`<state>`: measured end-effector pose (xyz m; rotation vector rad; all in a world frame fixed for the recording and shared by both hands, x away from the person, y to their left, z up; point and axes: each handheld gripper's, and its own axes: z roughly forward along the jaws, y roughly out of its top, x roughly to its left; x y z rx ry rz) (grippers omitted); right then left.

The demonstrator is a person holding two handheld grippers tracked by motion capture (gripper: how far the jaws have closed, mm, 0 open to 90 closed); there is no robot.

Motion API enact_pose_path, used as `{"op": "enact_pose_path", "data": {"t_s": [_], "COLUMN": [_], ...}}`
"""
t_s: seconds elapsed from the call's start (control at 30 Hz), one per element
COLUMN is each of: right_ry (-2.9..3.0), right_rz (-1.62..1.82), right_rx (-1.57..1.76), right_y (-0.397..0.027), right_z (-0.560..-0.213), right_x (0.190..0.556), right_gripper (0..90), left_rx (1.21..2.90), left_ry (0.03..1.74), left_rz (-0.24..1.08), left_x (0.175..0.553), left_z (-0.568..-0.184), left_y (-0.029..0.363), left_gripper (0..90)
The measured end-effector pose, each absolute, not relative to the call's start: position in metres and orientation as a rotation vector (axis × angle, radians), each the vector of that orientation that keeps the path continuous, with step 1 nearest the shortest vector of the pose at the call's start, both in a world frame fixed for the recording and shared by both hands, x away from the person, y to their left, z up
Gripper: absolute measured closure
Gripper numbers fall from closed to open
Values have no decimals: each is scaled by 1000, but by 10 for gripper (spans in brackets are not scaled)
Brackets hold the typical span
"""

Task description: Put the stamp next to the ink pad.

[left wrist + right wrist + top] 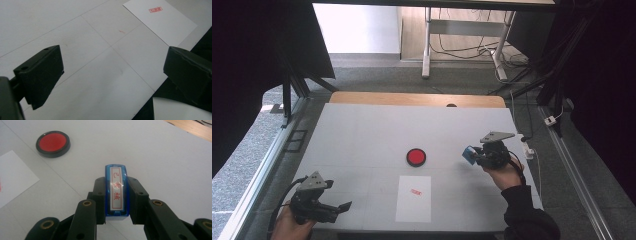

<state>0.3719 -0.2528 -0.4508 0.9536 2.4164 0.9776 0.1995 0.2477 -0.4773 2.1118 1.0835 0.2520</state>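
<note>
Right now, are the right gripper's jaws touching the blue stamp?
Touching. In the right gripper view the right gripper has both black jaws pressed flat against the sides of the blue stamp, with no gap on either side.

Even overhead light, table (362, 135) bright, soft faint shadows; dark surroundings beyond table. Mild blur throughout; glare on stamp (116, 190) label.

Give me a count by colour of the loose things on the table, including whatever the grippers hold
Red: 1, the ink pad
Blue: 1, the stamp, clamped in the right gripper
White: 1, the sheet of paper bearing a red stamp mark
Total: 3 things
The left gripper holds nothing.
</note>
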Motion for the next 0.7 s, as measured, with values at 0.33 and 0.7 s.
{"op": "enact_pose_path", "data": {"t_s": [0.33,0.7], "right_ry": [2421,2456], "right_rz": [928,893], "right_rx": [982,997], "right_y": [-258,-254], "right_z": [-463,-474], "right_x": [378,382], "right_gripper": [713,713], "left_rx": [2111,2112], "left_ry": [1089,1091], "left_rz": [247,247], "left_x": [200,200], "left_z": [-477,-478], "left_y": [248,248], "left_gripper": [32,34]}}
